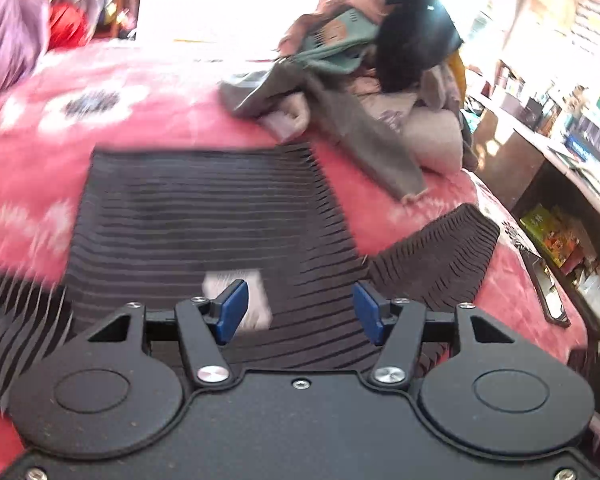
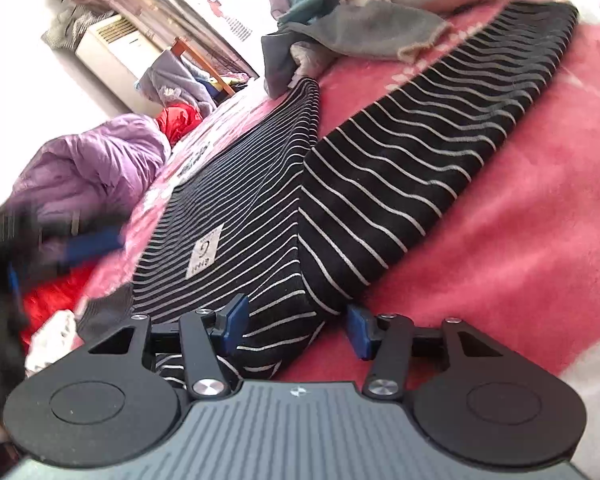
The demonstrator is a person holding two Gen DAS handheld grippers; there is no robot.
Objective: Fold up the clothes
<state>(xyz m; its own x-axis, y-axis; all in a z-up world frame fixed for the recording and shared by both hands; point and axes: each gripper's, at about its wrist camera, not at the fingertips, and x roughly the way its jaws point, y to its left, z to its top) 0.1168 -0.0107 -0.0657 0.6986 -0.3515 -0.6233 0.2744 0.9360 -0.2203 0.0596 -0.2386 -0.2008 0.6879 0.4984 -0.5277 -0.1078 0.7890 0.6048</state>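
A black top with thin white stripes (image 1: pixel 196 216) lies spread on a pink blanket (image 1: pixel 112 120), one sleeve (image 1: pixel 436 264) out to the right. It has a white label (image 1: pixel 240 292). My left gripper (image 1: pixel 300 312) is open just above the top near the label. In the right wrist view the striped top (image 2: pixel 240 216) lies flat with its sleeve (image 2: pixel 440 140) stretched away. My right gripper (image 2: pixel 298 328) is open, its jaws either side of the top's near corner. The left gripper's blue pad (image 2: pixel 92 244) shows blurred at far left.
A heap of unfolded clothes (image 1: pixel 360 68) sits at the far side of the bed, also in the right wrist view (image 2: pixel 340 28). A purple quilted jacket (image 2: pixel 88 172) and red cloth (image 2: pixel 176 120) lie at the left. Shelves (image 1: pixel 560 128) stand right of the bed.
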